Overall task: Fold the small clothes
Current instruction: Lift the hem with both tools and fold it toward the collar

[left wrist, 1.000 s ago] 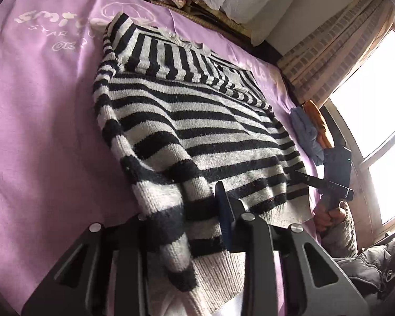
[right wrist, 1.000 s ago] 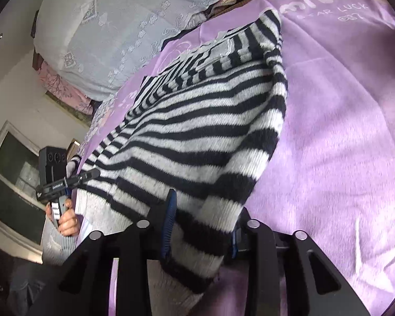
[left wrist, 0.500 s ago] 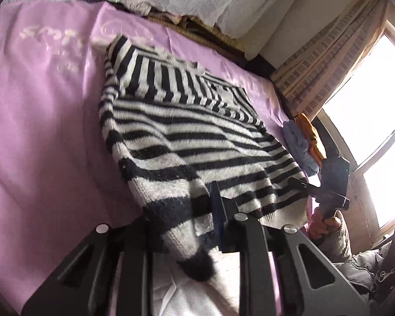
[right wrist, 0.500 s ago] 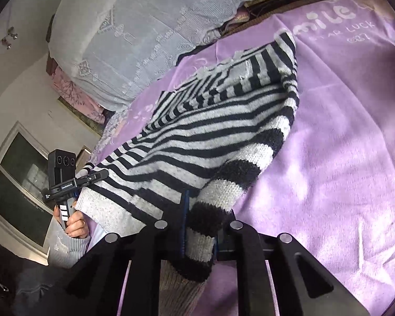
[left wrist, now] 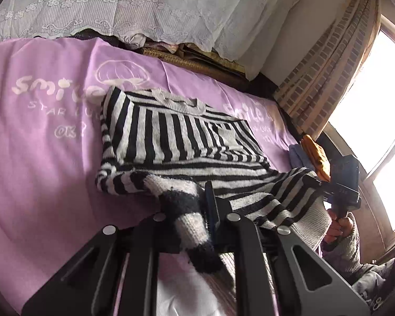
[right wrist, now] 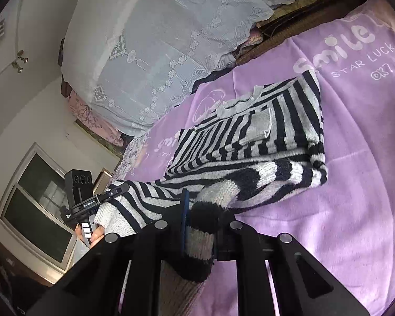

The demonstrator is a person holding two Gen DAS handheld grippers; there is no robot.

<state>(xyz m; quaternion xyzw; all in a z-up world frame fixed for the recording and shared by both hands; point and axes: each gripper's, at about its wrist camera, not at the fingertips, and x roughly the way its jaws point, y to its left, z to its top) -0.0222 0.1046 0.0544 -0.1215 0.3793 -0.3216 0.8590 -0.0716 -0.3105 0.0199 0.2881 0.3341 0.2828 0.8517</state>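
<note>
A black-and-white striped knit sweater [left wrist: 176, 137] lies on the purple blanket [left wrist: 39, 158], neck end far, its lower half lifted off the bed. My left gripper [left wrist: 189, 210] is shut on the sweater's bottom corner, sleeve and hem bunched between its fingers. My right gripper [right wrist: 201, 221] is shut on the other bottom corner of the sweater [right wrist: 250, 142]. Each gripper shows in the other's view, the right gripper [left wrist: 316, 181] at the right and the left gripper [right wrist: 115, 192] at the left, both holding the hem raised.
The purple blanket [right wrist: 355, 184] with white "smile" lettering covers the bed. A white lace cover [left wrist: 144, 5] over bedding lies at the far end. Folded orange and blue clothes [left wrist: 313, 152] sit by the window and curtain [left wrist: 324, 73].
Both grippers have risen and moved toward the neck end, carrying the hem. The sweater's lower half has lifted off the blanket and now drapes over the upper half.
</note>
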